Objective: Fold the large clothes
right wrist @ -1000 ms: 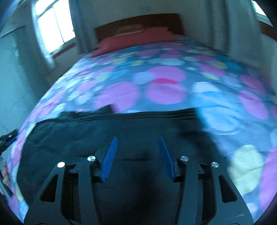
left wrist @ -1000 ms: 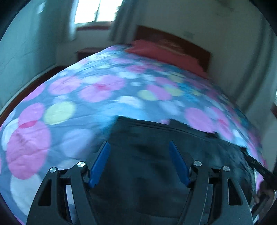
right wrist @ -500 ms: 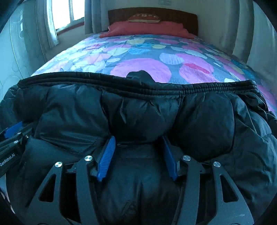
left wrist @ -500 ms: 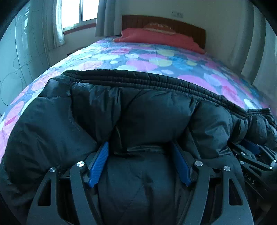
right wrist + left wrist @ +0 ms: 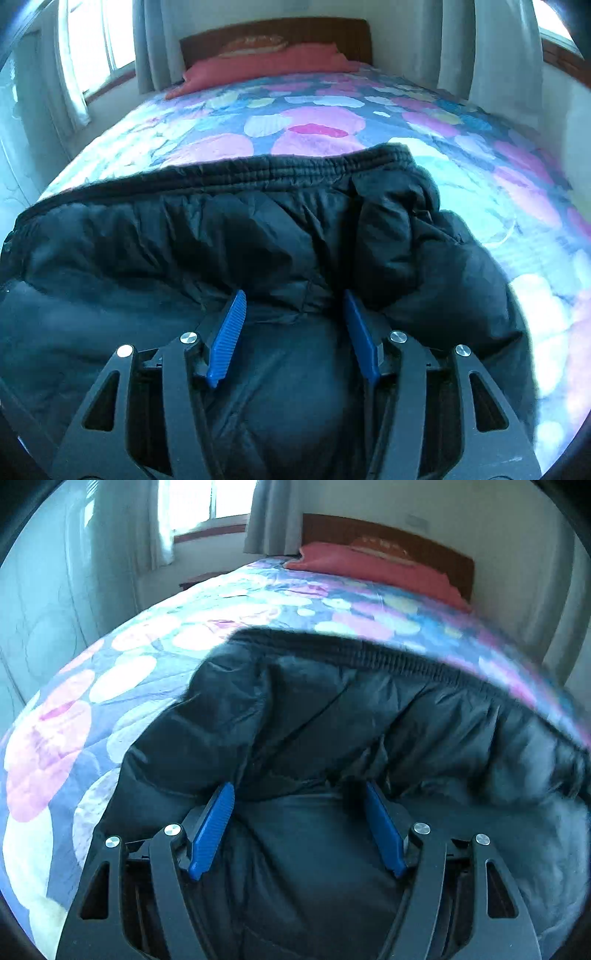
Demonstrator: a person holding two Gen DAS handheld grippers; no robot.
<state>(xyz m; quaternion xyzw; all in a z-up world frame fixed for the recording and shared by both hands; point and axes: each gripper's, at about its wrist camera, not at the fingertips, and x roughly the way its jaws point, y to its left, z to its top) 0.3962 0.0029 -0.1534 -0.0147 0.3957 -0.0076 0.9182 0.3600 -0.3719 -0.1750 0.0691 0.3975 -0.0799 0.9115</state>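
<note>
A black puffer jacket lies on the bed, its ribbed hem at the far edge; it also fills the right wrist view with the hem across the far side. My left gripper is open, its blue pads spread over a fold of the jacket. My right gripper is open too, its blue pads either side of a puffy fold near the jacket's right end.
The bed has a spotted pink, blue and white cover, a red pillow and a dark wooden headboard. Curtained windows stand on the left; a wall is close on the left side.
Both grippers have pulled back and apart along the jacket; more bedcover shows beside it. The jaws stay open throughout.
</note>
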